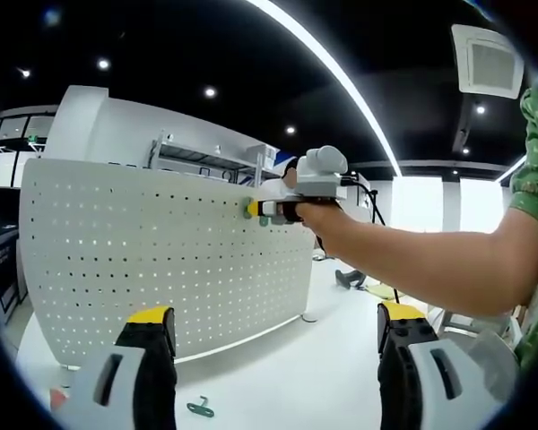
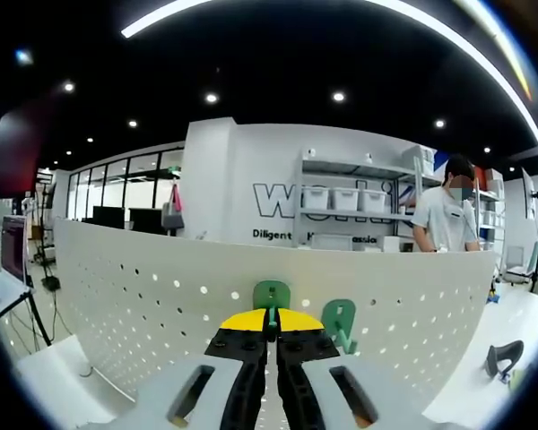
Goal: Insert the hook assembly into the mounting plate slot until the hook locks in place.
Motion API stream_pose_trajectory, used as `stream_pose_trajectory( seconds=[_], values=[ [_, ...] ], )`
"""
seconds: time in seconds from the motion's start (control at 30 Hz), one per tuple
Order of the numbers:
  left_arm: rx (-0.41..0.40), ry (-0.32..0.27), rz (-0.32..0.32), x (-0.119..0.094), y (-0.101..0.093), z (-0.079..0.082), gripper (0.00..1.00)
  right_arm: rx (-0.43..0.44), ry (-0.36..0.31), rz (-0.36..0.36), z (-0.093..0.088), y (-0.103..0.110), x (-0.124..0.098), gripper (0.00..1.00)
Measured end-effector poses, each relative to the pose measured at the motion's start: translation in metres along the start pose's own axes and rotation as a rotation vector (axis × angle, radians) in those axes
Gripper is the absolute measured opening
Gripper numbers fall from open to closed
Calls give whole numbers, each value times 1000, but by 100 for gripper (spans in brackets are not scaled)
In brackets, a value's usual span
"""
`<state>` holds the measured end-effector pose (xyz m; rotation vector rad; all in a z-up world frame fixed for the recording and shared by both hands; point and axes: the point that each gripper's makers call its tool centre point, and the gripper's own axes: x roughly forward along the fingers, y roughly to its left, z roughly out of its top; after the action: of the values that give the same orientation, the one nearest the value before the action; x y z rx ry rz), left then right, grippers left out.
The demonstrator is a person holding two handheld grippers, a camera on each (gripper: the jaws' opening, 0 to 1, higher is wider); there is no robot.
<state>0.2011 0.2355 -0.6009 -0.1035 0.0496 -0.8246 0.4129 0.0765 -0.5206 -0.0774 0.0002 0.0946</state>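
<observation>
The person's forearm (image 1: 430, 260) is reaching across to the white pegboard (image 1: 161, 260), pressing the right gripper (image 2: 272, 333) against its upper edge, jaws pinching a green hook (image 2: 271, 296). A second green hook (image 2: 339, 321) is hanging beside it. The left gripper (image 1: 273, 336) is hovering before the pegboard, jaws spread; a green piece (image 1: 199, 409) is lying on the table below it.

The pegboard (image 1: 161, 251) stands upright on the table (image 1: 278, 376). The right gripper (image 1: 267, 210) meets its top edge from the right — its fingers (image 2: 251, 345) closed on a hook (image 2: 271, 296) against the board, a second hook (image 2: 339, 324) just beside. Another hook (image 1: 199, 408), apparently, lies on the table before the board. Shelving (image 2: 368, 202) stands behind.
</observation>
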Motion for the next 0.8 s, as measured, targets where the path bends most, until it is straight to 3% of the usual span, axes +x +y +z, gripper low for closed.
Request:
stream_pose_trajectory(
  seconds=[0.8],
  values=[
    [4, 1, 0, 0, 2, 0, 95, -5, 6, 4, -4, 1, 0, 1]
  ],
)
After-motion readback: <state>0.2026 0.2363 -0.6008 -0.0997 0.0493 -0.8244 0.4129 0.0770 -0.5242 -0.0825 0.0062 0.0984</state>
